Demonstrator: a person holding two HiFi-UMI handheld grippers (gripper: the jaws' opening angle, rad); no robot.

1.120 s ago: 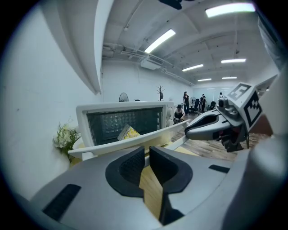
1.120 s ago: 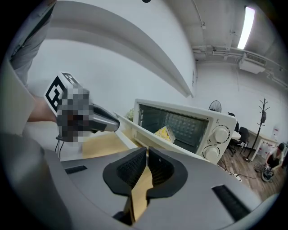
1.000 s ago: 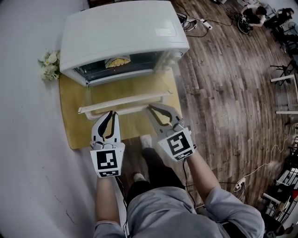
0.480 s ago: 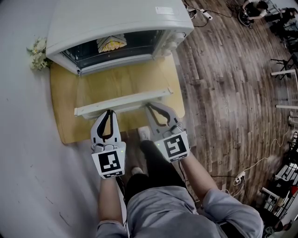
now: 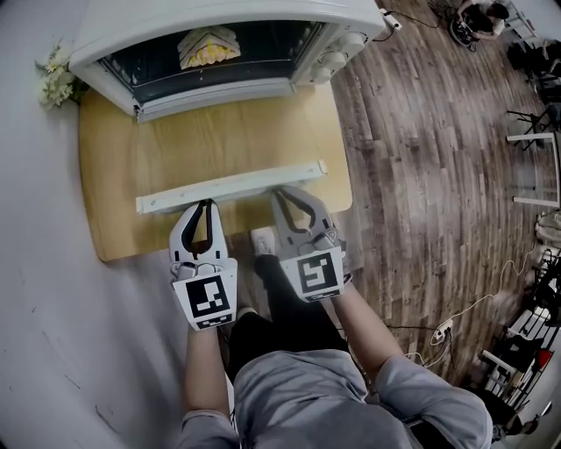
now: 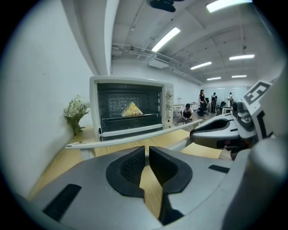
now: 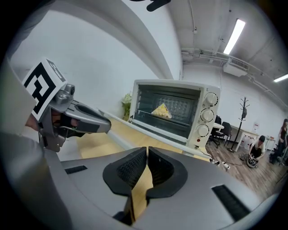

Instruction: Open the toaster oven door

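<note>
Two hand-held grippers [image 5: 203,204] [image 5: 280,194] at door handle [image 5: 230,185]

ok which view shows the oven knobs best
The right gripper view: the knobs face the camera, stacked on the toaster oven. The left gripper view shows them small and side-on; the head view shows only their tops.

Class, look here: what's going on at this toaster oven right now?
A person holds a gripper in each hand at the toaster oven on the wooden table. Its glass door is swung down almost flat. The left gripper and right gripper both sit at its white handle, jaws nearly together with nothing between them. A yellow wedge of food sits inside.
</note>
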